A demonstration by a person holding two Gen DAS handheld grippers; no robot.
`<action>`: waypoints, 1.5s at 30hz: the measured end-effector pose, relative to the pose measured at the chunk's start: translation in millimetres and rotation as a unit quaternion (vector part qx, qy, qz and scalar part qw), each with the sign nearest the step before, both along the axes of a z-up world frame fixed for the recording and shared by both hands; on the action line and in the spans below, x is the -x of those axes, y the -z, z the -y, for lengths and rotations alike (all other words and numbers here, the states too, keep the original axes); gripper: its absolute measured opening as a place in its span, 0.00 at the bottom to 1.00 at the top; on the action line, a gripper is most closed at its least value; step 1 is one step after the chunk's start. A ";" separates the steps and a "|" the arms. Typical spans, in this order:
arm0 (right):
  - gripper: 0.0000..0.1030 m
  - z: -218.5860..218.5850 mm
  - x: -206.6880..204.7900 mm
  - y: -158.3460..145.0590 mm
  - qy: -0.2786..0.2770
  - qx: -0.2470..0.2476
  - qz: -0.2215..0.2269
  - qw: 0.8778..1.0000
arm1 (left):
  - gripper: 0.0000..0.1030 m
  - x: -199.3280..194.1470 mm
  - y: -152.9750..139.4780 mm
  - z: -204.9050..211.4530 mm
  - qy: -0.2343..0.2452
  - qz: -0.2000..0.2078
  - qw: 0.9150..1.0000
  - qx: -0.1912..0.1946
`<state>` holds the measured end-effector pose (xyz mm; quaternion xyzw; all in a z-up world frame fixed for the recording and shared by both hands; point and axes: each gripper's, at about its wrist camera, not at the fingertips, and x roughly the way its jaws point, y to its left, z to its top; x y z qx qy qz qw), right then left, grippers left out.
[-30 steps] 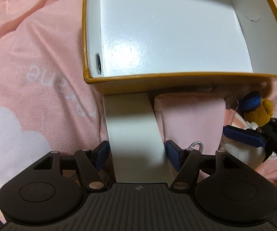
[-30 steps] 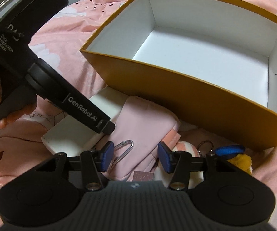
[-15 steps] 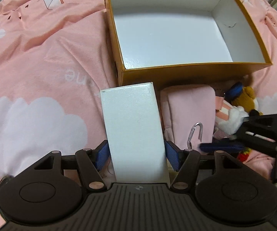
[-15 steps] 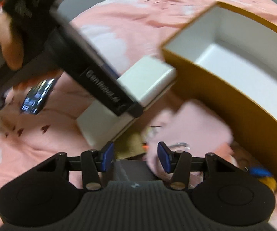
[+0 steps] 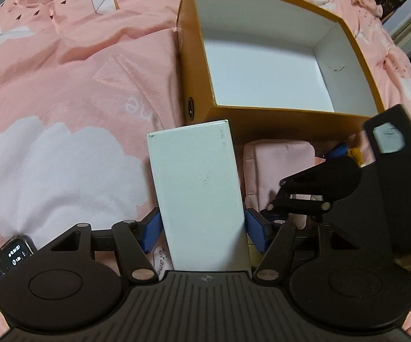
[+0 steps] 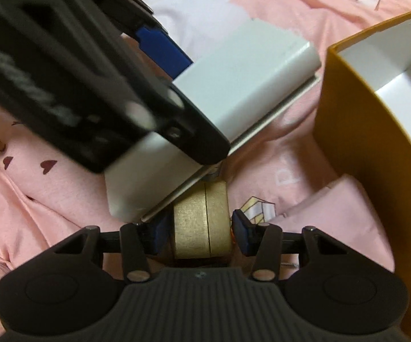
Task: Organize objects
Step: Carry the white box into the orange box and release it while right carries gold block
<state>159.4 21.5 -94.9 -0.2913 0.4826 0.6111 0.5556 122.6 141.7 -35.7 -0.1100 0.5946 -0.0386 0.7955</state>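
My left gripper (image 5: 202,229) is shut on a flat white box (image 5: 198,193) and holds it lifted above the pink bedding, in front of the open orange storage box (image 5: 265,125). The white box also shows in the right wrist view (image 6: 234,91), with the left gripper's body over it. My right gripper (image 6: 198,232) has its jaws around a small gold box (image 6: 202,222) lying on the bedding under the white box; the right pad stands slightly apart from it. The orange box (image 6: 345,131) is to its right.
A pink pouch (image 5: 276,168) lies against the orange box's front wall, with a plush keychain (image 5: 350,152) beside it. A phone (image 5: 4,259) lies at the lower left. The right gripper's body (image 5: 376,188) is close on the right. Pink bedding (image 5: 62,99) lies all round.
My left gripper has lifted the white box up and back from the orange box. My right gripper has swung left and down, off the pouch, to straddle the gold box.
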 end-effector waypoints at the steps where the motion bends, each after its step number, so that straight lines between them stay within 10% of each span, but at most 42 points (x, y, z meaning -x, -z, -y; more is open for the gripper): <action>1: 0.49 -2.2 -1.2 2.4 -0.002 0.003 -0.003 1.000 | 0.70 -0.1 0.1 -0.7 0.000 0.001 1.000 0.002; 18: 0.47 31.2 -23.8 -53.7 0.057 -0.067 0.041 0.995 | 0.69 8.5 -55.4 8.7 0.016 0.073 0.997 0.009; 31: 0.47 54.5 -67.8 -127.5 0.162 -0.151 0.169 0.960 | 0.69 -47.3 -123.9 38.5 0.059 0.144 0.988 -0.027; 45: 0.47 70.5 -168.3 -94.7 0.265 -0.124 0.159 0.943 | 0.69 -148.4 -69.1 66.8 0.100 0.074 0.991 -0.047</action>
